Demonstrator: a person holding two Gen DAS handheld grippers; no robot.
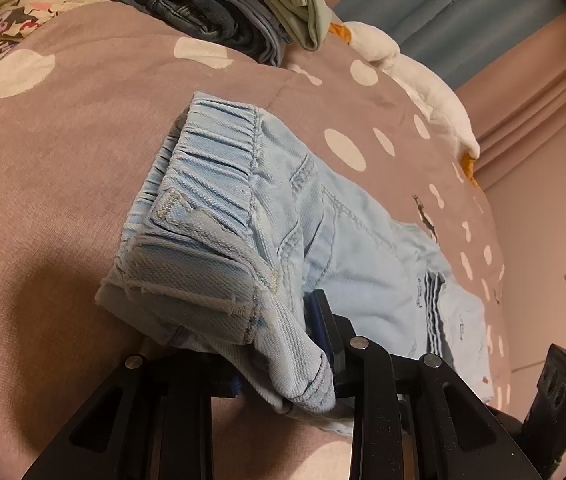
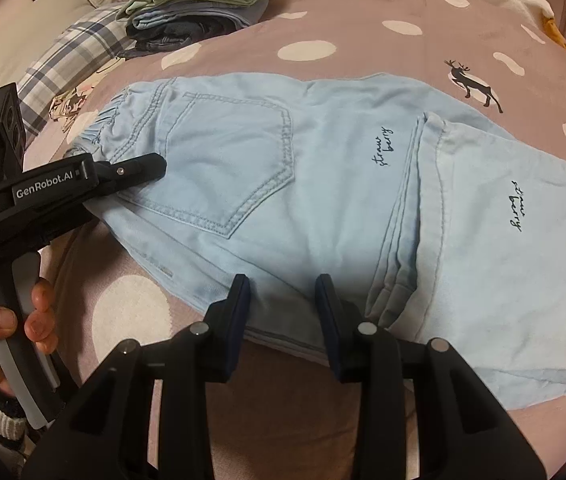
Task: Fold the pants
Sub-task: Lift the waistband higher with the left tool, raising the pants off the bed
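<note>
Light blue denim pants lie flat on the dotted bedspread, with the leg ends folded back over the thighs at the right. In the left wrist view the elastic waistband rises toward the camera and drapes over my left gripper, which is shut on that waist corner. Its left finger is hidden under cloth. The same left gripper shows in the right wrist view, clamped at the waist. My right gripper hovers at the pants' near edge. Its jaws are opening and stand apart, and no pad presses on the cloth.
A stack of folded clothes sits at the far side of the bed, beside a plaid pillow. A white plush toy lies along the bed's far edge by the curtain. A person's hand holds the left gripper's handle.
</note>
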